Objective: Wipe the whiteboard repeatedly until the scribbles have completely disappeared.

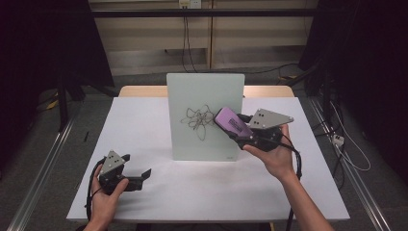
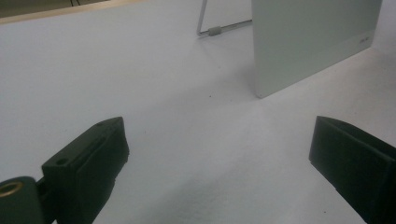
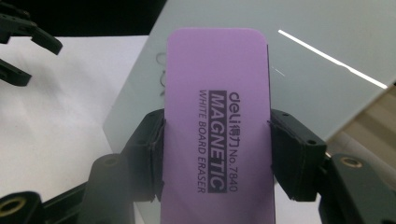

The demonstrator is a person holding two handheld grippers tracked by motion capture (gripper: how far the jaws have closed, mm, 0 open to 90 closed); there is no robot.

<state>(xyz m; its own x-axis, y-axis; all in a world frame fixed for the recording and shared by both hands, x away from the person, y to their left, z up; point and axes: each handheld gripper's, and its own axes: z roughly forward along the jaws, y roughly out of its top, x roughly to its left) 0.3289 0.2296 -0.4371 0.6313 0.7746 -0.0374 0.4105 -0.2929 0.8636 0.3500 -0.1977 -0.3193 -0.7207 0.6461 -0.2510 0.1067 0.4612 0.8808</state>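
White-covered table (image 1: 144, 192) seen from above, with a pale glass whiteboard (image 1: 204, 96) standing upright near its middle, propped on a thin wire stand (image 2: 219, 29) behind. Dark tangled scribble (image 1: 199, 120) drawn on the board's face, right of centre.

Right gripper (image 1: 243, 129) raised in front of the board's right half, clenched on a purple whiteboard eraser (image 1: 232, 122). Both black pads pressed against the eraser's long sides in the right gripper view, with the printed back "MAGNETIC WHITE BOARD ERASER" (image 3: 217, 135) facing the camera. Eraser tilted, its far end just right of the scribble; impossible to tell whether it touches the glass. Right hand (image 1: 274, 156) cupped under the gripper body, cable trailing down beside the forearm.

Left gripper (image 1: 137, 175) low over the table's near left corner, well apart from the board, jaws released and spread wide with only bare white cover between them. Left hand (image 1: 106, 195) wrapped around its body.
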